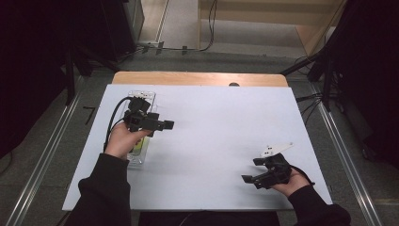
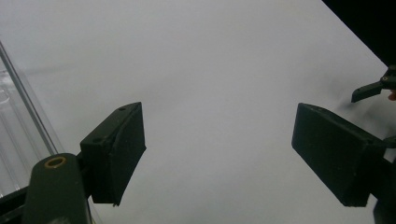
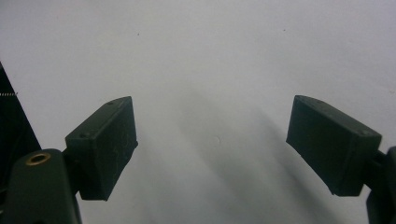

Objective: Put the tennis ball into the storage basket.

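Over at the far left of the white table (image 1: 211,141), a clear plastic container (image 1: 139,157) lay lengthwise beside the edge, with something yellowish inside it that I could not identify. My left hand (image 1: 123,140) hovered right over that container, holding my left gripper (image 1: 165,125) with its jaws pointing toward the middle of the table. In the left gripper view those two black jaws stood wide apart with nothing between them, bare white tabletop (image 2: 210,70) beneath, and the container's transparent wall (image 2: 18,107) ran along the left edge. A black cable (image 1: 113,117) looped from the back of that gripper toward the table's left side.

Across the middle, the table surface was plain white, and a strip of wooden board (image 1: 197,78) showed along its far edge.

Toward the right and near corner, my right hand (image 1: 291,181) held my right gripper (image 1: 251,170) low over the table, jaws pointing left, well apart from the left one. A pale three-cornered plate (image 1: 275,149) sat on top of it. In the right gripper view the jaws (image 3: 212,140) were likewise spread wide and empty, casting soft shadows on the white surface (image 3: 210,56). Dark sleeves covered both my forearms at the near edge. From the left gripper view, one jaw tip of the right gripper (image 2: 373,88) was just visible at the far right.
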`<action>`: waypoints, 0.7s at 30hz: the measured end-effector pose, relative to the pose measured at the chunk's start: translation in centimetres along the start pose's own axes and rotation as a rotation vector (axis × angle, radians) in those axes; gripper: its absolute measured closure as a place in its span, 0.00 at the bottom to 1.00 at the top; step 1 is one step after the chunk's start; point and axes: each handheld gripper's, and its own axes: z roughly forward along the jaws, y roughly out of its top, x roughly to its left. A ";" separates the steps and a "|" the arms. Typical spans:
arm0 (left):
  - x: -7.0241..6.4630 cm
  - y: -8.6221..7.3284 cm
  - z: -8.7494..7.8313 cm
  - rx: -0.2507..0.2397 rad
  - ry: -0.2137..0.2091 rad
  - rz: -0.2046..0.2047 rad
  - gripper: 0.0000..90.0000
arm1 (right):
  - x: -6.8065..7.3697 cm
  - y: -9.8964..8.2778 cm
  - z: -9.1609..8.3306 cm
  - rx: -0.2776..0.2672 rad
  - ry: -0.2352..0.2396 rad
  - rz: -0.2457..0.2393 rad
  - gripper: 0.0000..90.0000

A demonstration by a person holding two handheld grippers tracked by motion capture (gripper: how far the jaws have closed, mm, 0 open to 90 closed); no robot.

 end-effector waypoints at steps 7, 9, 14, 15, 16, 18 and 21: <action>-0.8 -0.6 0.1 0.001 -0.018 0.017 0.20 | -0.1 0.0 0.0 0.000 -0.002 -0.001 0.16; -1.0 -0.8 0.2 0.008 -0.014 0.023 0.20 | 0.0 0.0 0.0 0.000 -0.001 -0.002 0.16; -1.4 -1.4 0.2 0.012 -0.028 0.024 0.20 | 0.0 0.0 0.0 0.000 -0.003 -0.001 0.16; -1.4 -1.5 0.2 0.012 -0.026 0.023 0.20 | 0.0 0.0 0.0 0.000 -0.002 -0.001 0.16; -1.5 -1.7 0.2 0.013 -0.024 0.023 0.20 | -0.1 0.0 0.0 -0.001 -0.002 0.000 0.16; -1.7 -2.0 0.2 0.018 -0.024 0.027 0.20 | -0.1 0.0 0.0 -0.004 -0.004 0.000 0.16; -2.0 -2.5 0.3 0.026 -0.020 0.034 0.20 | -0.1 0.0 -0.1 -0.003 -0.003 0.002 0.16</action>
